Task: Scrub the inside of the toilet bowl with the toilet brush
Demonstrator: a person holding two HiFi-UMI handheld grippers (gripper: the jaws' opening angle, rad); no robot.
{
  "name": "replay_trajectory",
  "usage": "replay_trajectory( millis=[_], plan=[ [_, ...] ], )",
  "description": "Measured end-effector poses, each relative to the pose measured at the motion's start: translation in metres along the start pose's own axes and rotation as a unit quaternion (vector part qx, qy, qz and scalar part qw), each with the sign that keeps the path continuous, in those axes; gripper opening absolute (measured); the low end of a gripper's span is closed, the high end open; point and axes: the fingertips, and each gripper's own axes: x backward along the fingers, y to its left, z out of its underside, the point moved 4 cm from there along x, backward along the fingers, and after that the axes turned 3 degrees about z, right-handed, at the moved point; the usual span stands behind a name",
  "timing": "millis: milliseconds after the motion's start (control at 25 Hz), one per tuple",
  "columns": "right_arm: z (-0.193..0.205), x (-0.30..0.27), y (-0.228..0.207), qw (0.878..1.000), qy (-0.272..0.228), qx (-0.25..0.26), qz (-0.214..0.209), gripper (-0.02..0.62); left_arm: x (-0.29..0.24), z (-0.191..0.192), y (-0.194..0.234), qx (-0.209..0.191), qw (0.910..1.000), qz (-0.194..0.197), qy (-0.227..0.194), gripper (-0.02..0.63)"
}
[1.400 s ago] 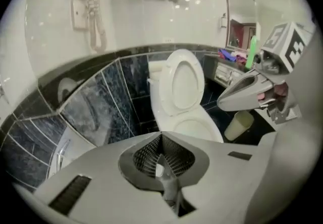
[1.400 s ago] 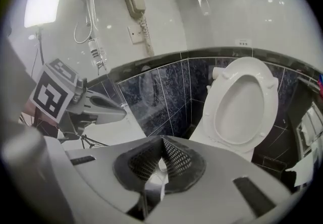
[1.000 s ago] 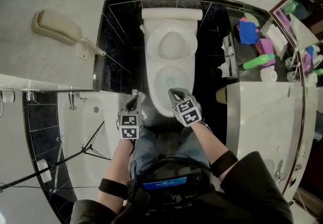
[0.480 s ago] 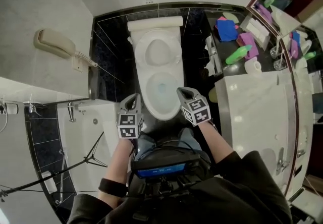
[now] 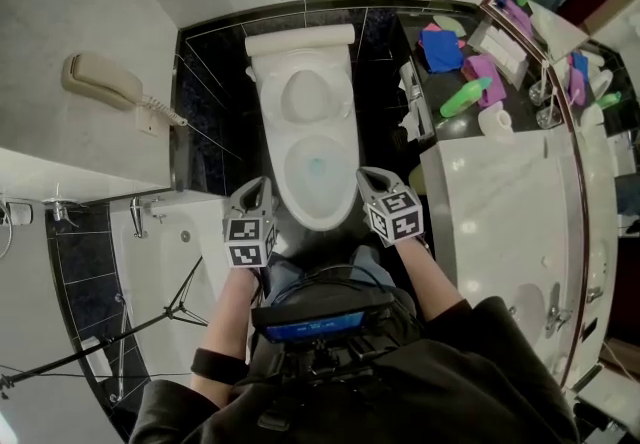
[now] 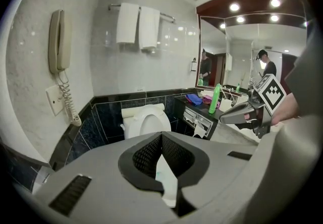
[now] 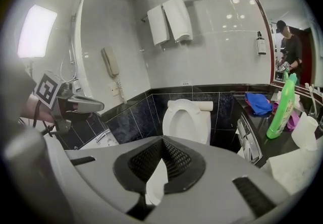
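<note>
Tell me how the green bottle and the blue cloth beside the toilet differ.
The green bottle stands upright and tall; the blue cloth lies crumpled and low. The bottle looks rigid and glossy; the cloth looks soft and matte. The cloth lies farther back, while the bottle stands closer to the person. Both rest on the dark shelf to the right of the toilet.

Bathroom: toilet, bathtub, towels.
</note>
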Motion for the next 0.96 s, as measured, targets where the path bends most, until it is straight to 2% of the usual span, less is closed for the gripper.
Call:
replay_trajectory(
  millis=[600,800,960],
  plan=[
    [0.006,0.006,-0.004,1.000,0.011,0.011,-0.002,0.005,0.004,0.011,-0.008,0.004,0.9999,-0.004,0.009,0.006],
    [0.004,0.007,-0.001,1.000,0.013,0.010,-0.006,0.005,0.010,0.002,-0.013,0.013,0.9998,0.004,0.012,0.006],
    [0.007,0.004,-0.002,1.000,0.013,0.012,-0.006,0.005,0.008,0.008,-0.006,0.009,0.9999,-0.005,0.011,0.006]
  ],
)
